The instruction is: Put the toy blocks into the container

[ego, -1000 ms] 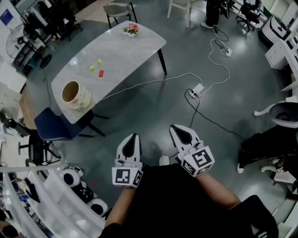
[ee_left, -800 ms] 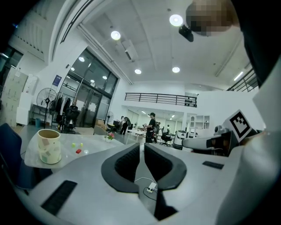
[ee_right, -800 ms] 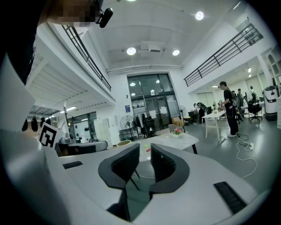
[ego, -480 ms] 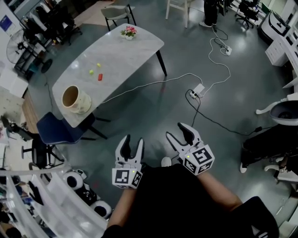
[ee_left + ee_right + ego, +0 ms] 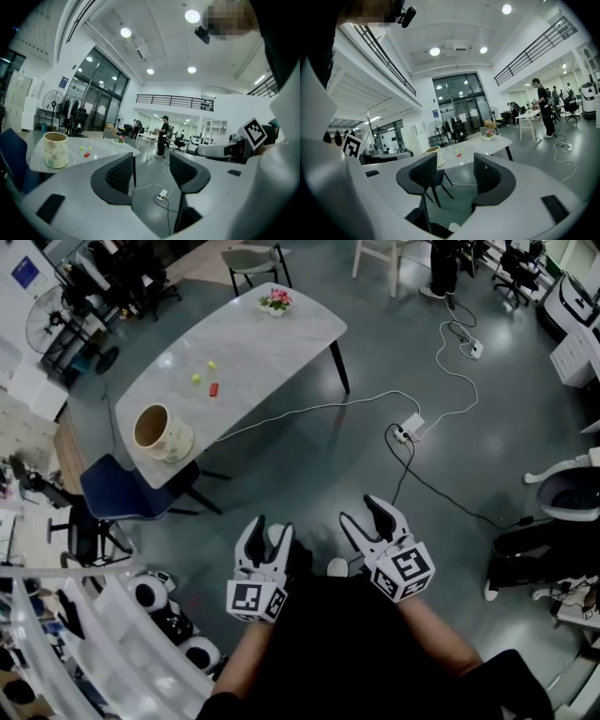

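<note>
Now parted where a second ago both were closed: left gripper (image 5: 269,532), white shells with ribbed black pads (image 5: 123,172), jaws opening with nothing between them; right gripper (image 5: 364,514), same build, jaws wide and empty; both held near the person's body above the grey floor (image 5: 281,484). Far left, well apart from both: table (image 5: 272,343), pale glossy top with rounded corners on dark legs, carrying the container (image 5: 161,430), a cream cylinder upright with mouth up at its near-left end. Farther along the top lie one red block (image 5: 214,388) and two yellow-green blocks (image 5: 196,378), too small to read a long axis.
</note>
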`<state>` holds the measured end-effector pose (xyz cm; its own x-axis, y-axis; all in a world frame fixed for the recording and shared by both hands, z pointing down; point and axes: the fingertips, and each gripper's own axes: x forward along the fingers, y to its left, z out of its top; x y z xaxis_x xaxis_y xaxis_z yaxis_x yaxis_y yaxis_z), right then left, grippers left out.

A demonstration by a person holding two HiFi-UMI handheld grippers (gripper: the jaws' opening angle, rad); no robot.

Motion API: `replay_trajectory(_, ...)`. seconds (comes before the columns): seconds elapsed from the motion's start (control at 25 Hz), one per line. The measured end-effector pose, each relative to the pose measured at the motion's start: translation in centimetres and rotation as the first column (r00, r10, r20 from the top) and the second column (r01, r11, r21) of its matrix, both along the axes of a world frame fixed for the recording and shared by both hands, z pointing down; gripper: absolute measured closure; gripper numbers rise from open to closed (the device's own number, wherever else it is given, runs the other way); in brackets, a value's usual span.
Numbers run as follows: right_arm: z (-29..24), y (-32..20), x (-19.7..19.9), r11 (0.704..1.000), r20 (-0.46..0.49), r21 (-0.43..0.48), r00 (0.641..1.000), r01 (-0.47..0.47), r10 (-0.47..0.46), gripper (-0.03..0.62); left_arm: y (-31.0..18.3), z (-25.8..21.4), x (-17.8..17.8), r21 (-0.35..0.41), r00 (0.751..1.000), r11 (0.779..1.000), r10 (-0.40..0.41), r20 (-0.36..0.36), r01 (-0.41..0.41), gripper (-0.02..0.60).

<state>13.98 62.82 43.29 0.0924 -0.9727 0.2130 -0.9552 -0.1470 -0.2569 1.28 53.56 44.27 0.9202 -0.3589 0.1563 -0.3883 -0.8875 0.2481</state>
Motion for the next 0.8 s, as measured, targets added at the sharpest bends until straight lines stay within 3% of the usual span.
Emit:
replay_trajectory(0.4,1.7,-7.1,0.4,0.997,-0.007,-0.035,0.998,0.064,-0.065,0.382,-6.2,1.8,0.8,-0.036,1.0,0.999,-0.012,-0.004,0.012,0.36)
replay_trajectory(0.64,2.7,-14.2,4.5,0.992,-0.012,-0.1,0.997,0.072,-0.074,0.382,-14.7,2.1,4.7,-0.044,1.0,0.999,-0.023,-0.017,0.023,0.359)
replay_trajectory(0.8,2.6,-20.7,6.9,0.99,0.035,-0.111,0.996,0.083,-0.079,0.382,-21.5,2.0,6.6,-0.049,0.999,0.998,-0.048,-0.026,0.047,0.36)
